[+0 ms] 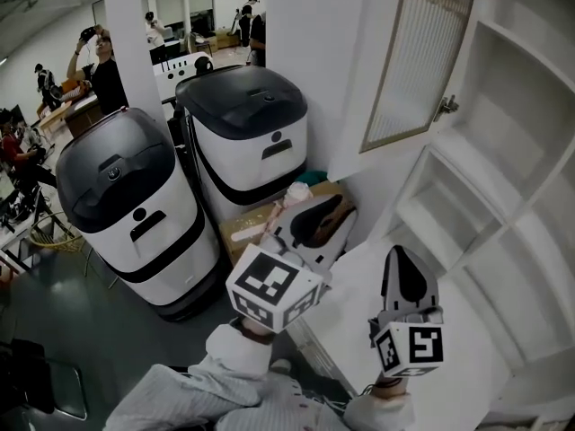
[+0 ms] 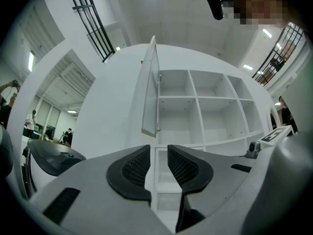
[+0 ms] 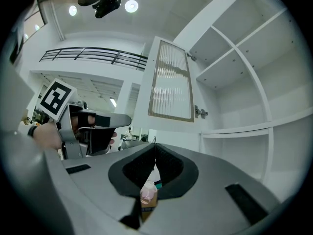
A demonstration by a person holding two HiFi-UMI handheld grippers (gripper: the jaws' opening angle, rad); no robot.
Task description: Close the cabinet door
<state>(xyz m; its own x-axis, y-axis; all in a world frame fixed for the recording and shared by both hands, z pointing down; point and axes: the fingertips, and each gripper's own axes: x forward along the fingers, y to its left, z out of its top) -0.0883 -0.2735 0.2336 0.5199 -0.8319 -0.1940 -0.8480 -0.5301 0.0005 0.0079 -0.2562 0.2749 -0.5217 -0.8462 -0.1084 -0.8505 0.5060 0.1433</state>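
The cabinet door [image 1: 418,61], ribbed glass in a pale wooden frame, stands swung open from the white shelf cabinet [image 1: 503,151]; a small metal latch [image 1: 446,106] sits at its lower edge. The left gripper view has the door [image 2: 150,87] edge-on, the right gripper view has its glass face [image 3: 171,82]. My left gripper [image 1: 341,212] is below the door and apart from it, jaws open with nothing between them [image 2: 159,148]. My right gripper [image 1: 397,254] is lower right, in front of the shelves, shut and empty [image 3: 155,148].
Two white machines with dark lids [image 1: 135,205] [image 1: 252,124] stand left of the cabinet. A cardboard box [image 1: 256,223] with a pink-topped bottle [image 1: 295,193] lies between them and the cabinet. A white pillar [image 1: 130,34] and several people are further back.
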